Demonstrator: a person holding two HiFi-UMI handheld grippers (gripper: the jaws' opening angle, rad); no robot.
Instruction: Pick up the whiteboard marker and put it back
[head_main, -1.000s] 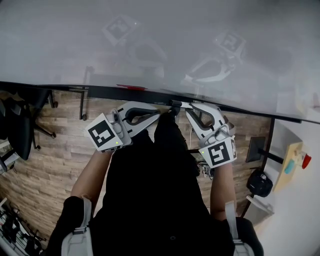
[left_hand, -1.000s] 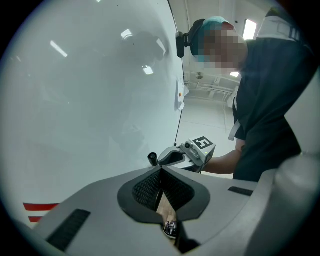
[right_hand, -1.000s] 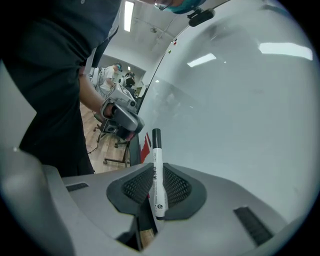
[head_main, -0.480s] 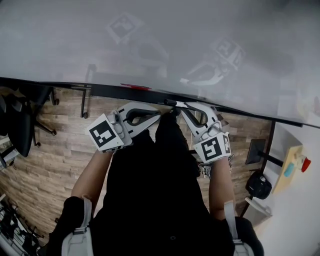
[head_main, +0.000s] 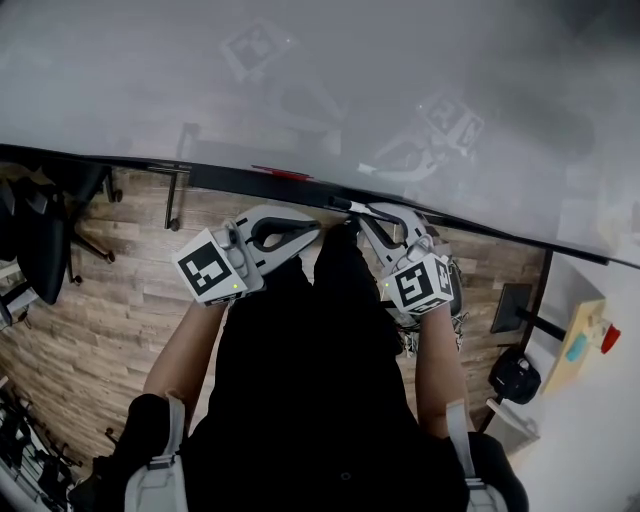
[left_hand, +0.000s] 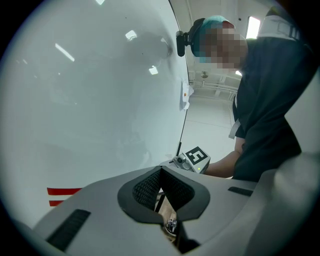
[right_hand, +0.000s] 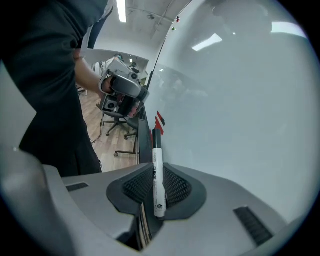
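The right gripper (right_hand: 156, 167) clamps the whiteboard marker (right_hand: 157, 186) by its barrel, with the black cap close to the whiteboard (right_hand: 240, 100) and its dark tray ledge (right_hand: 143, 142). A red item (right_hand: 159, 121) lies further along the ledge. The barrel print is too small to read. The left gripper (left_hand: 161, 169) is closed and empty. An office chair (head_main: 40, 250) stands well clear.

The whiteboard (head_main: 300, 90) is standing right ahead of both tongs, closing off the way forward. Its black ledge (head_main: 220, 181) is running along the lower edge. A red thing (head_main: 282, 172) is lying on it near the left tongs (head_main: 316, 227), and the stretch by the right tongs (head_main: 352, 209) is showing bare. The whiteboard marker (right_hand: 157, 170) is jutting past the right tongs toward that ledge. Below, wood floor (head_main: 120, 300) is lying open, with an office chair (head_main: 40, 240) standing well off left.
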